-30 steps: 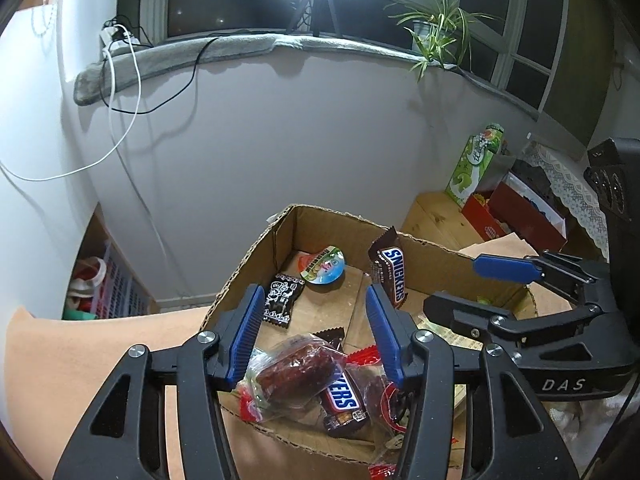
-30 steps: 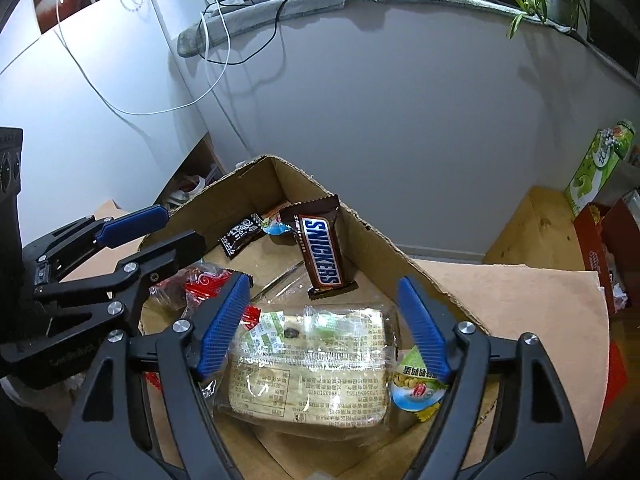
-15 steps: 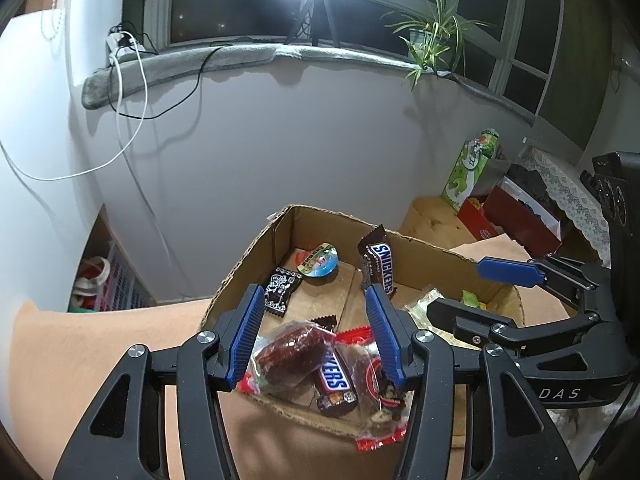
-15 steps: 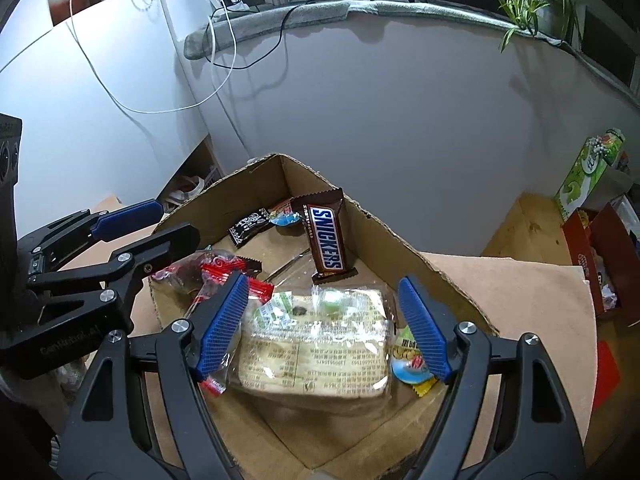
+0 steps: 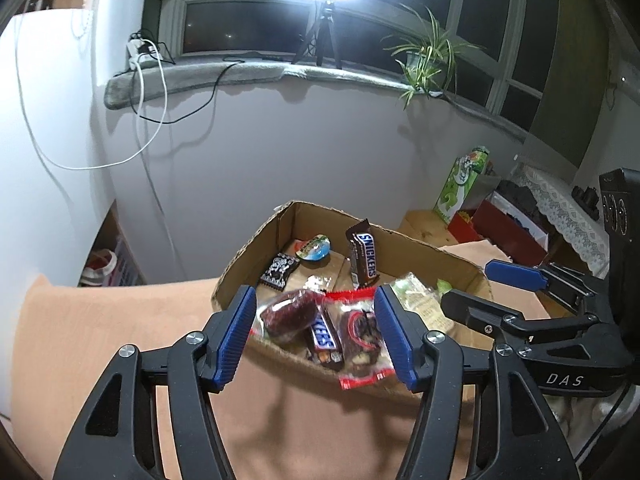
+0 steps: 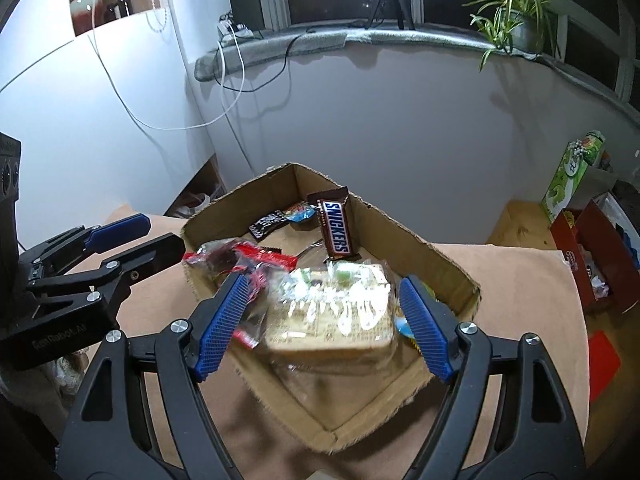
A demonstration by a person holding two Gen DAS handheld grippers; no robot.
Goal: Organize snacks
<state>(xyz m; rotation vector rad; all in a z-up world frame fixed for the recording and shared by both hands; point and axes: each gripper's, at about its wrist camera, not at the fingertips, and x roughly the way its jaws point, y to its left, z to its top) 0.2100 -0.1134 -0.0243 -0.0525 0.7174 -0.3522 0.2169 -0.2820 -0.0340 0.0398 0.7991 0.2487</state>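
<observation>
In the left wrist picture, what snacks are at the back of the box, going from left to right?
Black-and-white packet → round jelly cup → Snickers bar, which stands leaning on the back wall of the cardboard box.

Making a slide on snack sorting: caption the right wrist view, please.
Right tool open above a bagged bread slice in the cardboard box, a Snickers bar leaning on its far wall.
</observation>
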